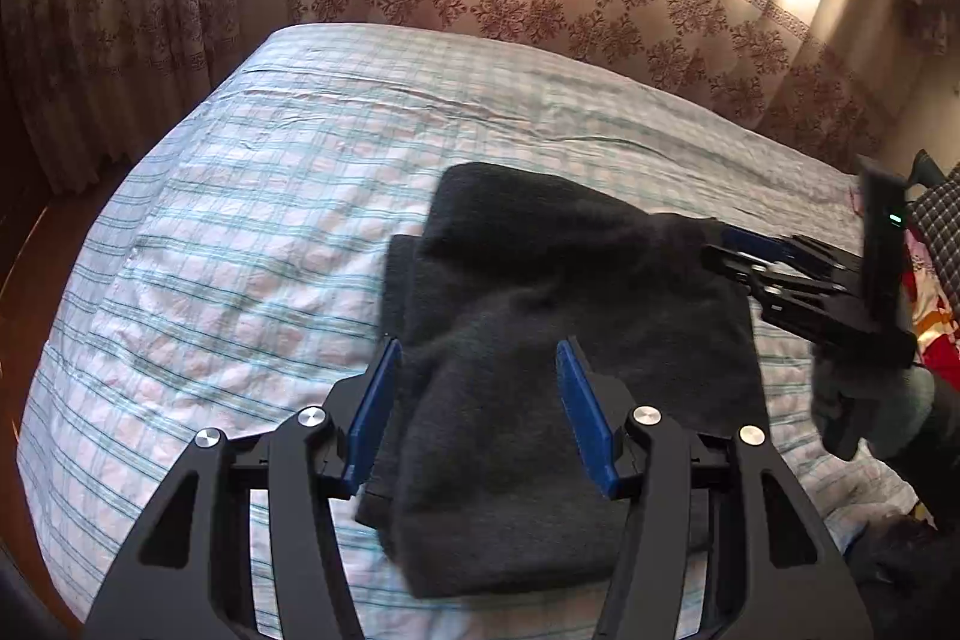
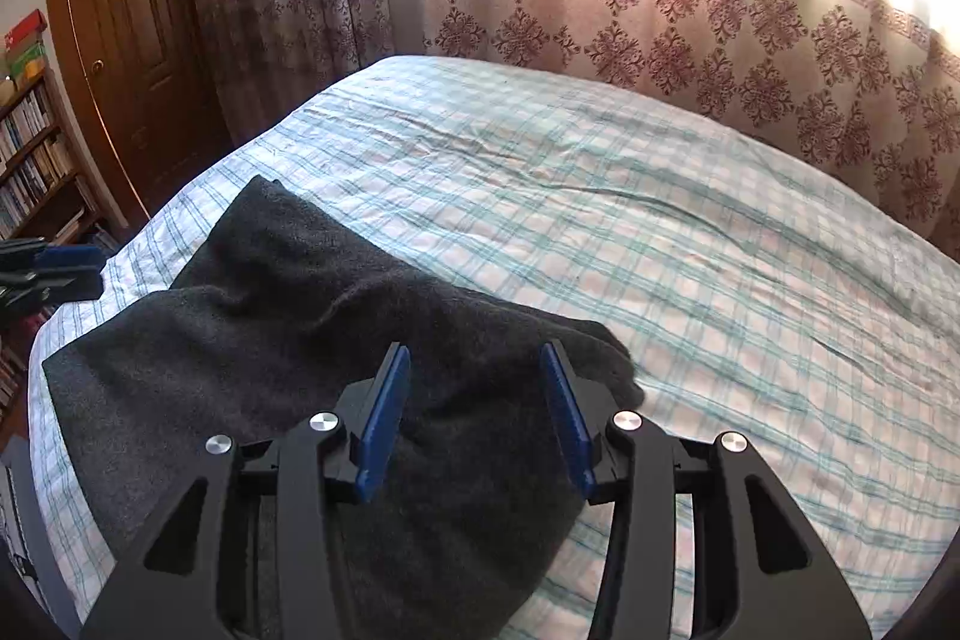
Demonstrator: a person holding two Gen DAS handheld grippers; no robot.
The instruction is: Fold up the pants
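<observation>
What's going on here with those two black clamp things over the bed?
A person is folding dark grey pants on a bed with a checked sheet, holding a gripper in each hand. The pants lie bunched and partly folded. The left gripper and the right gripper both hang open above the cloth, gripping nothing. The right gripper also shows in the left view, beside the pants' far corner.

Home bedroom, bed (image 2: 660,232), patterned curtains (image 2: 660,16), likely bookshelf (image 2: 36,160)
</observation>
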